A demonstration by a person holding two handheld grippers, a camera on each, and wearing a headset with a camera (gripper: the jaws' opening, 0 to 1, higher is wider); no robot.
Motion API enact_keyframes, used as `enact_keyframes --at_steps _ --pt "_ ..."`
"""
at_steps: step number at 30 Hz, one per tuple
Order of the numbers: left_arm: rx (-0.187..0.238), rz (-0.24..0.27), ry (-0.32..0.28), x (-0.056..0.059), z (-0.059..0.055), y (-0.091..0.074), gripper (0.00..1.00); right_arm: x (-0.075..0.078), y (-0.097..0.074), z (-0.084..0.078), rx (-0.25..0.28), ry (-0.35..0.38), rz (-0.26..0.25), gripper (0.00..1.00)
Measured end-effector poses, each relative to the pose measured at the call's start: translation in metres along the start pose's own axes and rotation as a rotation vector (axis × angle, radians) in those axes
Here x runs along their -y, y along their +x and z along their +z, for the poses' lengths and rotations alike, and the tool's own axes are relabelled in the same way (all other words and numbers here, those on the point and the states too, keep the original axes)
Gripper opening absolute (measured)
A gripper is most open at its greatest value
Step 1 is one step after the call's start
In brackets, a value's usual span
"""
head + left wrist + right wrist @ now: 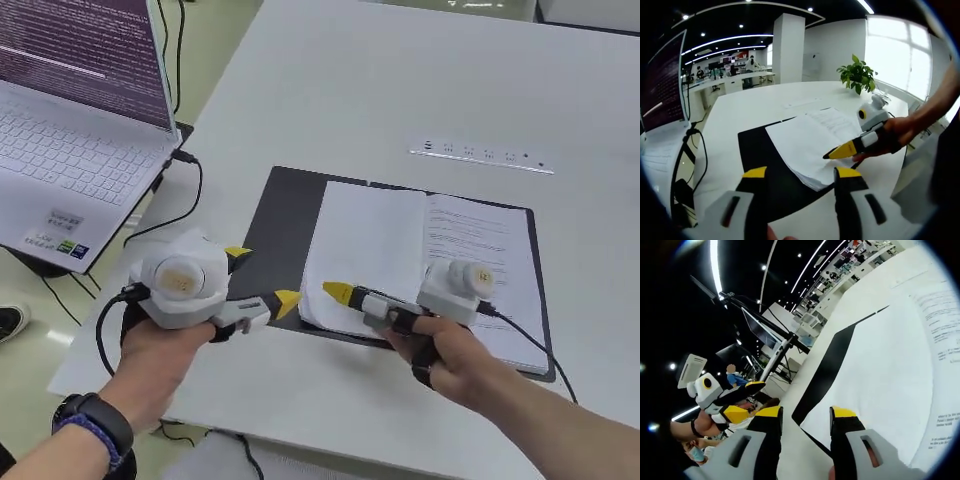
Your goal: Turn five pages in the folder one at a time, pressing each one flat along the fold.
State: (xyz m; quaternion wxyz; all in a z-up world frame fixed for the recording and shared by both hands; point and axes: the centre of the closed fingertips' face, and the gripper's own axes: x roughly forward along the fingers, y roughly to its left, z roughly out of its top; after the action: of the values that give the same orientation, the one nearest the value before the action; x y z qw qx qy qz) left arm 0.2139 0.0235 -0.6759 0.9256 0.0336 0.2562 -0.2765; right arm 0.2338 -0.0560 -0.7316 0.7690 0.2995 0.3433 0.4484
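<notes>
Folder: the black folder (285, 215) lies open and flat on the white table (350, 80), in the table's near half, in front of the person.
Edges: the folder's near edge runs close to the table's near edge. Its left cover shows as a bare black band.
Open room: wide bare tabletop lies beyond the far edge and off to the right.
Long axis: the open spread runs left to right across the person. The fold runs away from the person, slightly slanted.
Pages: a blank white stack (365, 250) lies left of the fold and a printed page (480, 260) lies right of it.
Left gripper (262, 276): held at the folder's near-left corner with its jaws wide apart and nothing between them, pointing toward the blank stack.
Right gripper (338, 291): its yellow tip is over the stack's near-left edge and points at the left gripper, near it but apart. In the right gripper view the jaws stand apart and grip nothing.
In the way: the right hand (450, 350) and its cable (520, 335) cover the folder's near edge by the fold.
Around: a laptop (70, 130) sits at the table's left edge, with a black cable (185, 200) curling beside the folder. A silver socket strip (480, 157) lies beyond the folder, well apart. A potted plant (857, 75) stands past the table's far end.
</notes>
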Motion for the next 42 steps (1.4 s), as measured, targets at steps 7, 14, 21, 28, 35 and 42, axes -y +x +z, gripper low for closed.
enact_keyframes --at_steps 7,14,21,28,35,42 --pt "-0.040 -0.011 0.028 0.011 -0.001 0.017 0.47 0.005 -0.028 0.006 0.015 -0.057 -0.040 0.36" --pt "-0.040 -0.029 0.002 0.019 0.000 0.043 0.37 0.018 -0.062 0.011 0.039 -0.095 -0.104 0.34" --pt "-0.078 -0.047 -0.036 0.027 -0.019 0.077 0.23 0.028 -0.087 0.015 0.077 -0.093 -0.149 0.32" --pt "-0.124 -0.064 -0.048 0.033 -0.044 0.098 0.15 0.037 -0.103 0.012 0.094 -0.070 -0.181 0.32" --pt "-0.174 -0.033 -0.066 0.030 -0.064 0.101 0.09 0.042 -0.109 0.007 0.098 -0.050 -0.193 0.32" --pt "-0.192 0.033 -0.029 0.023 -0.067 0.095 0.01 0.047 -0.113 0.013 0.111 -0.041 -0.204 0.30"
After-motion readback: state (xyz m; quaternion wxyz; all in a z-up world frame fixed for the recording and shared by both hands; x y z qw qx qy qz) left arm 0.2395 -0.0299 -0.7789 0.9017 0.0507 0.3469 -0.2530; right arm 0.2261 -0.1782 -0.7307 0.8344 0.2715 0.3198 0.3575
